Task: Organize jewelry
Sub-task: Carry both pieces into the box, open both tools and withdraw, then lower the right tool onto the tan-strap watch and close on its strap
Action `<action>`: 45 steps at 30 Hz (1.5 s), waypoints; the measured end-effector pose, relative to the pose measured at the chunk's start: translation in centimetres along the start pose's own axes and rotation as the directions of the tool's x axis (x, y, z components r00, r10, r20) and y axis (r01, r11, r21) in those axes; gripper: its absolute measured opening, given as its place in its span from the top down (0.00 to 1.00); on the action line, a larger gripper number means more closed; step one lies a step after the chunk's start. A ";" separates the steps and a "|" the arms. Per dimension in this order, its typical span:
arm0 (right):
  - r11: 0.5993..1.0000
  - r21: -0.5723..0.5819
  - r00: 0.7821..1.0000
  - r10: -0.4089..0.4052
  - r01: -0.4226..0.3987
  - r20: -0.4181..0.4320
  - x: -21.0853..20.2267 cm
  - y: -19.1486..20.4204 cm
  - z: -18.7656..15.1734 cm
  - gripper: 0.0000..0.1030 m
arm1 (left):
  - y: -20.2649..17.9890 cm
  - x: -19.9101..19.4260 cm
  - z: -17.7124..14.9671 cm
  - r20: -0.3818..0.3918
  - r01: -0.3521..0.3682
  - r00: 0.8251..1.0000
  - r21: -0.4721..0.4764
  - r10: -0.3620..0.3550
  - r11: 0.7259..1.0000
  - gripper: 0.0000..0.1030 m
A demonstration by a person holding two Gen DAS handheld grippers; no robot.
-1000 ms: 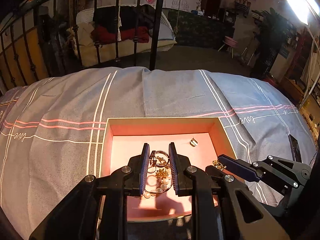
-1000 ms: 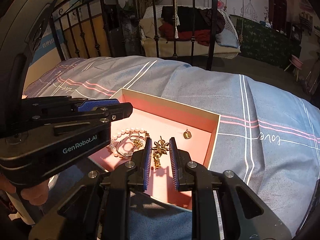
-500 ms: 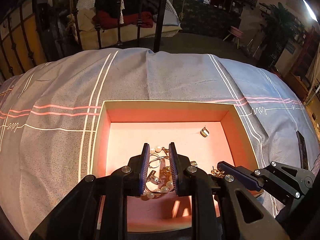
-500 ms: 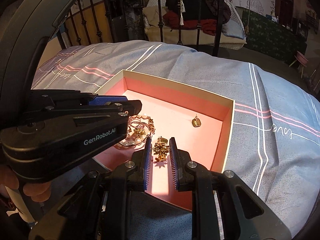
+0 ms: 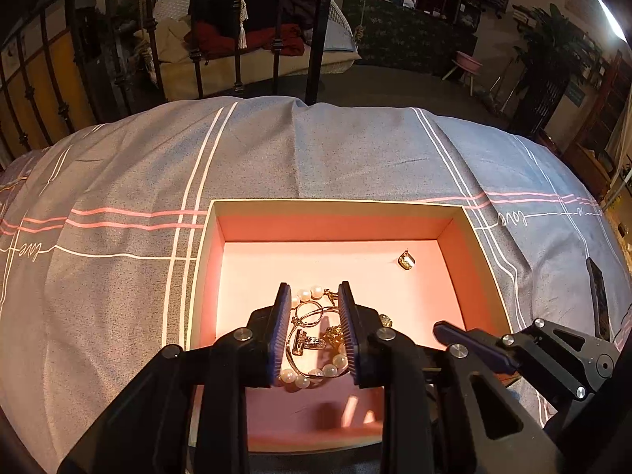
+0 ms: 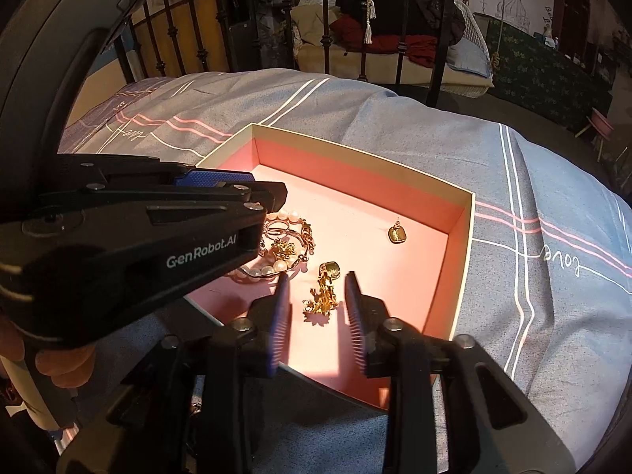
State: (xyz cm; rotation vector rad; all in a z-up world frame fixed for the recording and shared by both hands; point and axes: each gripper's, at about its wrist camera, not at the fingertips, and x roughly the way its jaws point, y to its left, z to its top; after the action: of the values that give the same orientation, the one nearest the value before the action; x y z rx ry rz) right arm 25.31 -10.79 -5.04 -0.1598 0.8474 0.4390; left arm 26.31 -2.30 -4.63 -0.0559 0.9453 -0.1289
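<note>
Nearest the right wrist camera, the right gripper (image 6: 318,300) has just been opening; its jaws stand spread with a gold floral brooch (image 6: 322,301) lying loose between them on the pink floor of the box (image 6: 468,213), the pads clear of it. Just beyond the brooch sits a small dark-gold bead (image 6: 331,269). In the left wrist view, the left gripper (image 5: 314,326) has likewise just been opening; its jaws are parted over a tangle of jewelry, a pearl bracelet (image 5: 304,377) curling around thin metal hoops (image 5: 310,314) and a small gold charm (image 5: 333,333), and none of it looks pinched. A hand (image 6: 65,363) grips the left tool at the lower left of the right view. Farther in, near the box's far right corner, a single gold earring (image 5: 407,260) lies well apart from the pile. The open cardboard box rests on a grey-blue striped bedspread (image 5: 316,150), with a black iron bed rail (image 5: 316,31) behind
</note>
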 end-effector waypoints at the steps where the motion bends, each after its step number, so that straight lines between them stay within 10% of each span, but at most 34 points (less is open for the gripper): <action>1: 1.000 -0.002 1.000 -0.013 0.013 0.025 -0.7 0.1 -0.2 0.27 | 0.1 -0.5 0.0 0.010 0.000 1.000 -0.009 0.001 1.000 0.59; 10: 0.990 0.106 0.981 0.078 -0.098 0.180 -7.7 -0.5 -5.0 0.14 | 1.3 -6.3 -3.6 0.112 0.063 0.992 -0.023 -0.060 0.998 0.33; 24: 0.992 -0.055 0.993 0.115 -0.114 0.013 -4.3 4.3 -7.6 0.14 | 2.9 -6.1 -10.8 0.029 0.025 0.999 -0.032 -0.024 0.999 0.34; 28: 0.991 -0.069 0.993 0.120 -0.118 0.015 -4.7 4.6 -7.7 0.46 | 2.9 -5.6 -10.9 0.018 0.016 1.000 -0.027 -0.015 1.000 0.35; 33: 0.990 -0.069 0.993 0.122 -0.121 0.005 -5.4 4.4 -8.1 0.82 | 2.3 -5.3 -11.1 0.007 0.034 0.999 0.001 -0.034 0.999 0.53; 39: 0.991 -0.060 0.992 0.120 -0.118 0.030 -6.6 4.5 -8.8 0.84 | 1.1 -5.5 -11.6 0.017 0.027 0.999 0.061 -0.028 0.998 0.95; 45: 0.993 -0.052 0.992 0.111 -0.108 0.058 -7.5 4.3 -8.6 0.85 | 0.1 -6.0 -11.6 0.026 0.033 0.999 0.091 -0.036 0.995 0.97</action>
State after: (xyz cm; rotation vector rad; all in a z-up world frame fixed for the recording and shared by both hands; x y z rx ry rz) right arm 13.15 -11.88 -4.87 -0.1445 0.7880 0.5646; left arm 13.41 -1.32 -6.57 0.0096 0.9097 -0.2020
